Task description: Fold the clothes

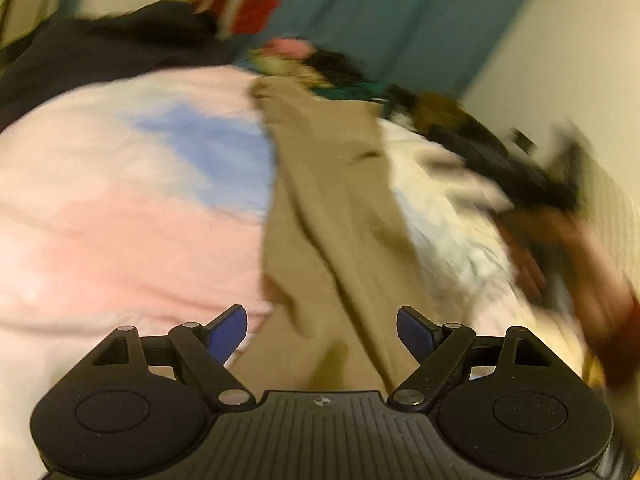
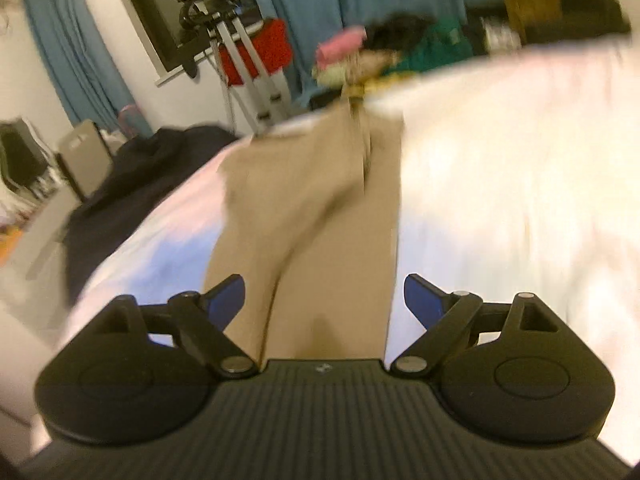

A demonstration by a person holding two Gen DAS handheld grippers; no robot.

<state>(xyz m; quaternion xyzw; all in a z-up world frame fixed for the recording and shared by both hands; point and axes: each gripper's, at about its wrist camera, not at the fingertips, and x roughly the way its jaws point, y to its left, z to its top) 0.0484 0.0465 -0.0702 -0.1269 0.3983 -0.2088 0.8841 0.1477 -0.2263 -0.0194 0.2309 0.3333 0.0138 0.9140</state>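
The khaki trousers (image 1: pixel 332 200) lie stretched out lengthwise on the bed (image 1: pixel 100 220), running away from me toward the heap of mixed clothes (image 1: pixel 320 68) at the far end. They are a plain tan, folded along their length so the two legs lie one over the other as a narrow strip, with a long crease down the middle and a soft ridge where the upper layer sits slightly off the lower. In my right wrist view the same trousers (image 2: pixel 312 208) look flatter and more even, with straight side edges and a seam line near the far end; both pictures are blurred, so I cannot make out pockets or buttons. The cover under them is pale pink with a blue patch to the left of the cloth and white to the right. My left hand-held gripper (image 1: pixel 322 330) stands wide, its blue pads (image 1: pixel 228 332) spread to either side of the near end of the trousers and pressing on nothing. My right hand-held gripper (image 2: pixel 324 300) is spread just as wide over the near end, the cloth showing between its blue pads (image 2: pixel 424 302) without either one touching it. A dark garment (image 2: pixel 132 184) lies bunched at the bed's left edge, apart from the trousers.
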